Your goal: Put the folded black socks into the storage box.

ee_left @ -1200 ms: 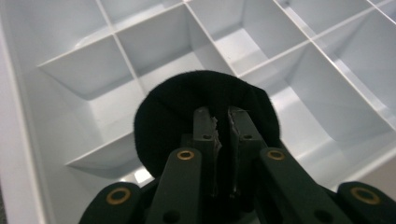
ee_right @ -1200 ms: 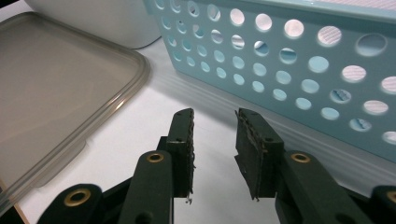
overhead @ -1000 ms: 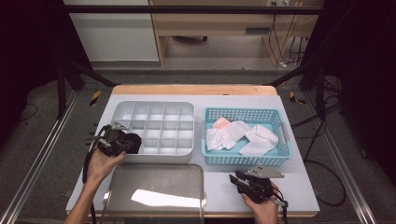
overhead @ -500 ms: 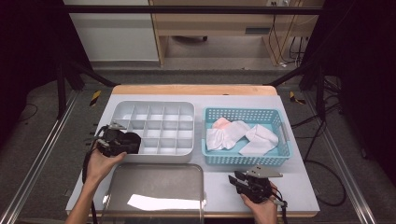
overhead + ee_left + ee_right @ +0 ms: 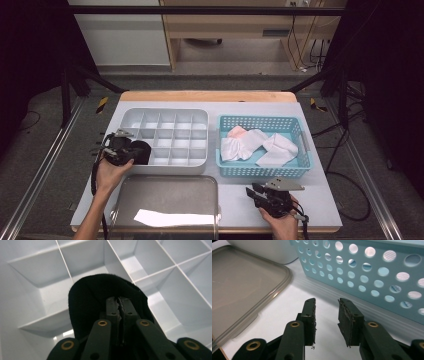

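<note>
Black folded sock [image 5: 100, 292] in left claw [image 5: 119, 305], over white compartment tray [image 5: 50, 277].

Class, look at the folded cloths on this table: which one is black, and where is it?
The black cloth, clamped in the left gripper over the white divided tray; the others are white or pink and lie in the blue basket.

both tools are black, with brass-ringed screw holes along their jaw arms. the right tool [image 5: 255, 192] carries a grey three-cornered plate and a dark cable; the left tool [image 5: 134, 152] trails a black cable too.

left gripper [image 5: 131, 151] | carrying black fabric piece [image 5: 140, 152] rightward over white compartmented plastic organiser tray [image 5: 170, 114] | right gripper [image 5: 257, 192] edging slightly left
</note>
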`<act>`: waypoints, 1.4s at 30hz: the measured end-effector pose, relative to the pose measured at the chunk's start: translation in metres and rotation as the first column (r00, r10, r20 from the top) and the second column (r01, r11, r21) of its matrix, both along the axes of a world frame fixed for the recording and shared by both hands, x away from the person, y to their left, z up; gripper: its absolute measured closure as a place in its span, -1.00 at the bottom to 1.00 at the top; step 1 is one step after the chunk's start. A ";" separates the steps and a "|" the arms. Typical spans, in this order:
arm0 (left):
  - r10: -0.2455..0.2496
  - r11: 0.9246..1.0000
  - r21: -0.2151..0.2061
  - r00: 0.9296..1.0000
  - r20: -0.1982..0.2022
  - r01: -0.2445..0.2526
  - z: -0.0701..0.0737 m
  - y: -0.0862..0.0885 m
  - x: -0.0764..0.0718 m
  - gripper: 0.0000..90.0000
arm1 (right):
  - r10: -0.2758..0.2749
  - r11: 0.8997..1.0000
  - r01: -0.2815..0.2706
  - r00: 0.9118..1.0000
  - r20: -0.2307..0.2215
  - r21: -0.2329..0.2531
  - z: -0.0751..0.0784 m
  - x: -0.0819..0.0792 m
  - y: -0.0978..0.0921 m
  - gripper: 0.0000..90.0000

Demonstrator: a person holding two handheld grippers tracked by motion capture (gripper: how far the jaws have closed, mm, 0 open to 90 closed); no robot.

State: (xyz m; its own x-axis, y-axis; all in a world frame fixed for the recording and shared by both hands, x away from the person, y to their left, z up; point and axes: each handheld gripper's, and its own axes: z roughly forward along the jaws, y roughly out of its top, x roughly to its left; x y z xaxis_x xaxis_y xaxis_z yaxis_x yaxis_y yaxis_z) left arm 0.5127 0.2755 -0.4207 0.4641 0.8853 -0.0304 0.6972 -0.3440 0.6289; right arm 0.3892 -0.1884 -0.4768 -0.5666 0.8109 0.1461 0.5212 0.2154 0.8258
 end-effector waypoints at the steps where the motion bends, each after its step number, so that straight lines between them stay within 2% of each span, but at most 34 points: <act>1: -0.003 1.000 0.013 1.000 -0.006 0.003 0.000 -0.001 0.000 0.94 | 0.003 1.000 -0.003 1.000 0.000 0.001 0.000 0.000 0.000 0.49; 3: -0.005 0.999 0.032 1.000 -0.024 0.006 -0.001 -0.004 0.000 0.94 | 0.005 1.000 -0.005 1.000 0.001 0.000 0.001 0.000 0.001 0.49; 4: -0.013 0.998 0.054 0.999 -0.030 0.015 -0.001 -0.006 0.001 0.95 | 0.006 1.000 -0.006 1.000 0.001 0.000 0.001 0.000 0.001 0.50; 6: -0.017 0.998 0.063 0.999 -0.051 0.020 0.000 -0.006 0.003 0.95 | 0.006 1.000 -0.006 1.000 0.001 0.000 0.000 0.000 0.002 0.49; 11: -0.031 0.997 0.074 0.998 -0.046 0.034 -0.001 -0.008 0.002 0.94 | 0.016 1.000 -0.016 1.000 -0.004 -0.005 -0.001 0.000 0.004 0.49; 13: -0.032 0.997 0.063 0.999 -0.041 0.034 -0.001 -0.007 0.001 0.93 | 0.016 1.000 -0.016 1.000 -0.004 -0.004 0.000 0.000 0.004 0.49; 16: -0.025 1.000 0.009 0.999 -0.033 0.025 0.001 -0.001 0.001 0.84 | 0.016 1.000 -0.016 1.000 0.000 0.002 0.002 0.000 0.004 0.48; 19: -0.021 0.999 -0.042 1.000 0.018 0.022 0.008 0.008 -0.007 0.38 | 0.009 1.000 -0.009 1.000 0.006 0.007 0.003 0.000 0.002 0.47; 20: -0.017 0.998 -0.057 0.999 0.049 0.020 0.011 0.010 -0.011 0.26 | 0.007 1.000 -0.007 1.000 0.004 0.008 0.003 -0.001 0.001 0.46; 22: 0.014 0.996 -0.094 0.993 0.119 -0.003 0.020 0.017 -0.022 0.15 | 0.001 1.000 -0.001 1.000 0.011 0.014 0.003 0.000 -0.001 0.45; 23: 0.019 0.994 -0.107 0.991 0.134 -0.004 0.022 0.019 -0.024 0.13 | 0.002 1.000 -0.002 1.000 0.012 0.019 0.004 0.000 -0.001 0.45; 24: 0.030 0.991 -0.132 0.986 0.164 -0.008 0.026 0.022 -0.030 0.12 | 0.001 1.000 -0.001 1.000 0.015 0.022 0.004 0.000 -0.001 0.45; 25: 0.033 0.990 -0.141 0.983 0.182 -0.007 0.028 0.024 -0.033 0.12 | 0.002 1.000 -0.002 1.000 0.017 0.028 0.005 -0.001 -0.001 0.45; 29: 0.036 0.985 -0.173 0.961 0.275 0.013 0.033 0.024 -0.054 0.08 | -0.005 0.999 0.004 0.999 0.035 0.037 0.009 -0.002 -0.002 0.44; 32: 0.047 0.979 -0.202 0.950 0.309 0.018 0.031 0.021 -0.068 0.08 | -0.012 0.999 0.010 0.999 0.044 0.046 0.011 -0.002 -0.003 0.42; 35: 0.051 0.978 -0.210 0.944 0.326 0.019 0.025 0.014 -0.082 0.09 | -0.018 0.998 0.015 0.998 0.056 0.056 0.014 -0.003 -0.005 0.41; 38: 0.056 0.976 -0.219 0.941 0.333 0.020 0.018 0.006 -0.094 0.11 | -0.026 0.997 0.021 0.997 0.067 0.068 0.018 -0.005 -0.007 0.41; 42: 0.060 0.971 -0.238 0.942 0.329 0.021 0.008 -0.004 -0.108 0.09 | -0.034 0.997 0.027 0.996 0.085 0.079 0.024 -0.006 -0.010 0.38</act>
